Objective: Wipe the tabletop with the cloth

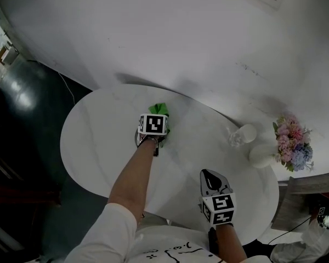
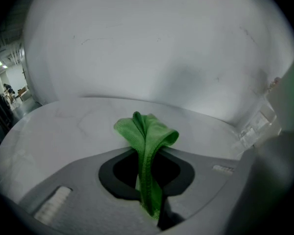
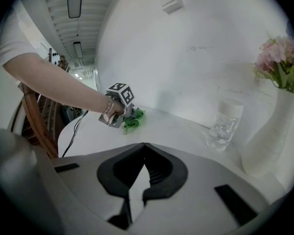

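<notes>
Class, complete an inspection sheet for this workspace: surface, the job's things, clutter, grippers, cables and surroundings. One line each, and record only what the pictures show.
Surface: white oval tabletop, no spills or marks visible.
Job's things: green cloth, bunched and pinched near the far edge of the tabletop.
Clutter: clear glass and white vase of pink and blue flowers, on the person's right.
Grippers: left hand-held gripper closed on the cloth; right hand-held gripper closed, empty, over the near edge.
Cables: thin cable on the dark floor to the left.
Surroundings: white wall behind; wooden chair to the left.
</notes>
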{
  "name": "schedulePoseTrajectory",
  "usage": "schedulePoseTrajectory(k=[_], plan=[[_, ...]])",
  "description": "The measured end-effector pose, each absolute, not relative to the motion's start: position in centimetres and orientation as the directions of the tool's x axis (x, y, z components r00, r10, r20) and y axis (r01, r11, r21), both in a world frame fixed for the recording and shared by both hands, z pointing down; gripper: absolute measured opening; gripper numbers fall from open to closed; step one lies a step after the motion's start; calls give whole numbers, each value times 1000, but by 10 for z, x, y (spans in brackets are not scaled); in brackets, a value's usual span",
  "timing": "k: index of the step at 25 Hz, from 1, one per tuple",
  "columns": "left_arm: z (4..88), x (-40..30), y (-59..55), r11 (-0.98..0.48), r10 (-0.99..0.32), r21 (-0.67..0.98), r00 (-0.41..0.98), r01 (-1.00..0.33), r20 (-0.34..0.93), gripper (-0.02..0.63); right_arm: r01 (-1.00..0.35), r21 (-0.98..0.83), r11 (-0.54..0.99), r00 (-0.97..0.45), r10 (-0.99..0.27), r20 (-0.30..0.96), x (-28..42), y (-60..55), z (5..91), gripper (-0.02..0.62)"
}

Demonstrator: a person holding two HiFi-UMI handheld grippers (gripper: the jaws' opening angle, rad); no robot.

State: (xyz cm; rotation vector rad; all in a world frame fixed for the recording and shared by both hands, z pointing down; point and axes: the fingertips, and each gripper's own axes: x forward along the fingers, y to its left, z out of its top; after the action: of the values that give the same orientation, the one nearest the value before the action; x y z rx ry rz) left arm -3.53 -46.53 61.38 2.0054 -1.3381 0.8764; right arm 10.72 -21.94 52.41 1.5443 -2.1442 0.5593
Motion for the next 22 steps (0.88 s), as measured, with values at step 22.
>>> schedulePoseTrajectory(k=[22], plan=[[616, -134, -401, -160, -605, 75, 157, -984, 781, 49, -896, -61, 441, -398, -733, 552, 67, -198, 520, 2]])
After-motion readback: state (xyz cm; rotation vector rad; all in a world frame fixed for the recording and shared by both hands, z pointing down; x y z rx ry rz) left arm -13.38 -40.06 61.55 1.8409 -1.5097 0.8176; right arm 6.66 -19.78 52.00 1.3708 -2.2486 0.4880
